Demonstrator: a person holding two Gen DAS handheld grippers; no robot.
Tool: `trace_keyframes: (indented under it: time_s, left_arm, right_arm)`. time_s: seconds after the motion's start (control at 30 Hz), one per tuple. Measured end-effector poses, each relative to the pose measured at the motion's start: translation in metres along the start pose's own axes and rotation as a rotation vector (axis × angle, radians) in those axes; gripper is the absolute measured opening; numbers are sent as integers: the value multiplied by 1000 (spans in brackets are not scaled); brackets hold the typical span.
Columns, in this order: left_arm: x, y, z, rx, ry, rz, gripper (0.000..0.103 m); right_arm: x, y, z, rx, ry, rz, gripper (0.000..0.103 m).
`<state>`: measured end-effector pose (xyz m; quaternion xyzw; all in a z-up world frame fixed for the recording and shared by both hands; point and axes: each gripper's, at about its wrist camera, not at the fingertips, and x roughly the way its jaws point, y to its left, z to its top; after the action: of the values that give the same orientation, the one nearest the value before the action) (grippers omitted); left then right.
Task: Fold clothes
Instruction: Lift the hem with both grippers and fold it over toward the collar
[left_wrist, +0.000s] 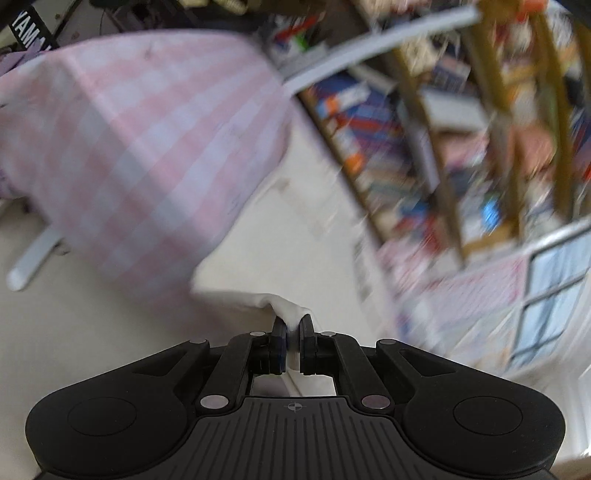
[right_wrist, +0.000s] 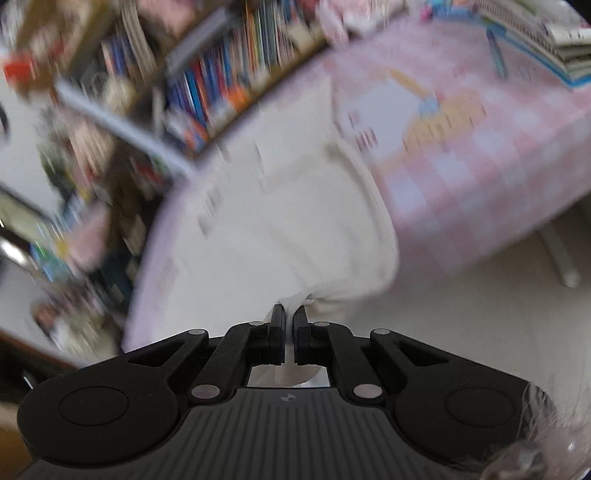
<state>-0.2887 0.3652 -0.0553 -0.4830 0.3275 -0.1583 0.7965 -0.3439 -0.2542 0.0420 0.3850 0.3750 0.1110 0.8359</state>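
While both views are blurred, the left claw (left_wrist: 293, 326) and right claw (right_wrist: 289, 317) each pinch an edge of the white garment (right_wrist: 295, 221), probably a shirt, above the pink checked worktop (left_wrist: 147, 147).

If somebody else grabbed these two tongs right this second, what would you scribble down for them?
Left tongs: shut on a pinch of the white garment.
Right tongs: shut on another bunched bit of the same garment.
The garment hangs stretched from both tongs over the edge of the table with the pink checked tablecloth. Both views are blurred.
Done: both grips taken. No fold shows.
Left: lay it flat, fold.
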Motion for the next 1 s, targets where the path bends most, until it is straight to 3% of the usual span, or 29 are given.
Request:
trace_keyframes:
  time_s: [0.17, 0.4, 0.6, 0.77, 1.0]
  left_arm:
    - [26, -15, 43, -89, -162, -137, 4]
    - [94, -61, 109, -79, -243, -174, 4]
    - [161, -95, 157, -48, -281, -135, 4]
    - [224, -107, 175, -41, -291, -27, 4]
    - [276, -96, 185, -114, -322, 83, 4]
  right_arm:
    - [9, -1, 41, 138, -176, 134, 4]
    - [56, -1, 109, 265, -327, 272, 4]
    - [107, -1, 186, 285, -335, 327, 4]
    - [158, -12, 249, 321, -305, 316, 4]
    - [226, -51, 295, 461, -245, 273, 4]
